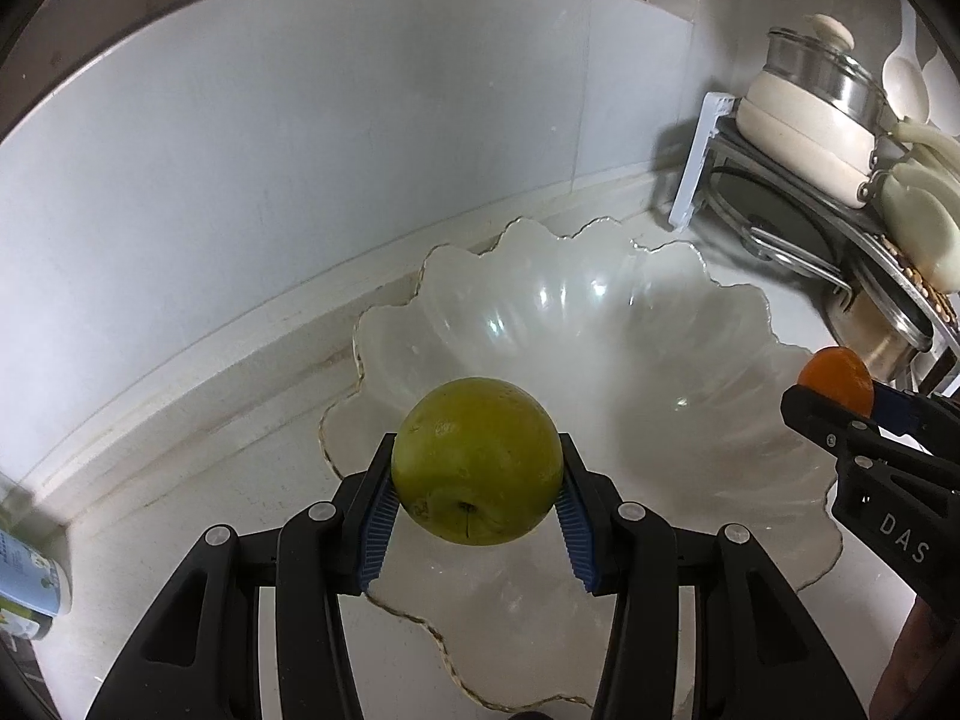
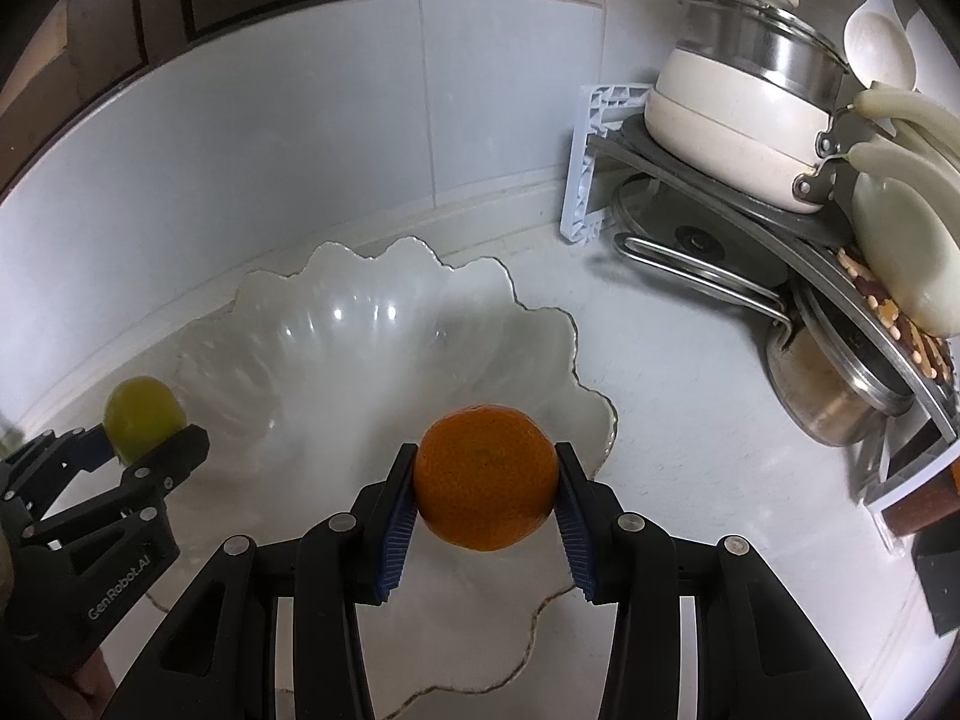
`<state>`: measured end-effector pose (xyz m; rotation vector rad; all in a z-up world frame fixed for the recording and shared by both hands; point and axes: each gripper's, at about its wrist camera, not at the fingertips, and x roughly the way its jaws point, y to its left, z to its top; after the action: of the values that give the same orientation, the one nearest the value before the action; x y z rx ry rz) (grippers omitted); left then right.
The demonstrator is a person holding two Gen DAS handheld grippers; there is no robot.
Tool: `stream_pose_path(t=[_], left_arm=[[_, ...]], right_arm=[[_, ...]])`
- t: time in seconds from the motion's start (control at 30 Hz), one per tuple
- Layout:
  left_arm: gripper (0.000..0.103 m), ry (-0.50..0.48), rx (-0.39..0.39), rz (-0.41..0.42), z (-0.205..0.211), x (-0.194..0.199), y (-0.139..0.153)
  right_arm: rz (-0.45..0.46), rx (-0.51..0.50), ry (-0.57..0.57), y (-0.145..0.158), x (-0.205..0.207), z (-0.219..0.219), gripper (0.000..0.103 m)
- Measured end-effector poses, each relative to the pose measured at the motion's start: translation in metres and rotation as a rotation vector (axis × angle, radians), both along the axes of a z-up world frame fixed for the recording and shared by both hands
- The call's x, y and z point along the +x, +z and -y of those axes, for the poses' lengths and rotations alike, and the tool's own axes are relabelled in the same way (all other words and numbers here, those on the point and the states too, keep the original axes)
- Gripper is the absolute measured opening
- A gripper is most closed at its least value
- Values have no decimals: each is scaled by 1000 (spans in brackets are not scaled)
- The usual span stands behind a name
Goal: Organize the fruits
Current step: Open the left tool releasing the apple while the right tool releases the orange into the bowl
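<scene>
The green fruit [image 1: 477, 461] is sitting clamped between the left gripper's [image 1: 477, 498] ribbed pads at its widest girth, hanging over the near rim of the glass bowl [image 1: 600, 324]. It is looking firm, smooth and likely slippery — a mid-body grip suits it. The orange [image 2: 486, 477] is being pinched the same way by the right gripper [image 2: 486, 507] over the bowl's other side; its pebbled skin probably gives better purchase. The bowl seems fragile. The rack [image 2: 690, 150] is cropped, and the fruits' undersides are hidden.
</scene>
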<state>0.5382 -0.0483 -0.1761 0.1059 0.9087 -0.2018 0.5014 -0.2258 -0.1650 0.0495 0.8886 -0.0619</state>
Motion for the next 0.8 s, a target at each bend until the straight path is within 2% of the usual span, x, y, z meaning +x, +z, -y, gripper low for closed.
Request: stream_pose_path(t=[0.33,0.4,0.5,0.57,0.67,0.8], left_arm=[[50,-3,-10,-41,-1,1,-8],[62,-4,-3,-24,-2,-1,-5],[70,-1,-6,-12,-3,-2,-2],[72,0,-6,-11,-3,-2,-2],[77,2,-2,-2,-3,-3,-1],[82,7,-5,1,-4,-5,1]], right_arm=[[-40,-18,2,-7,4,-2,45],[-49,-15,4,-8,5,-1,45],[-63,-16,-7,-12,5,1,46],[-62,-18,-18,-13,3,3,57],[-47,-29,-34,-10,0,6,68],[-35,-27,-39,-6,-2,8,68]])
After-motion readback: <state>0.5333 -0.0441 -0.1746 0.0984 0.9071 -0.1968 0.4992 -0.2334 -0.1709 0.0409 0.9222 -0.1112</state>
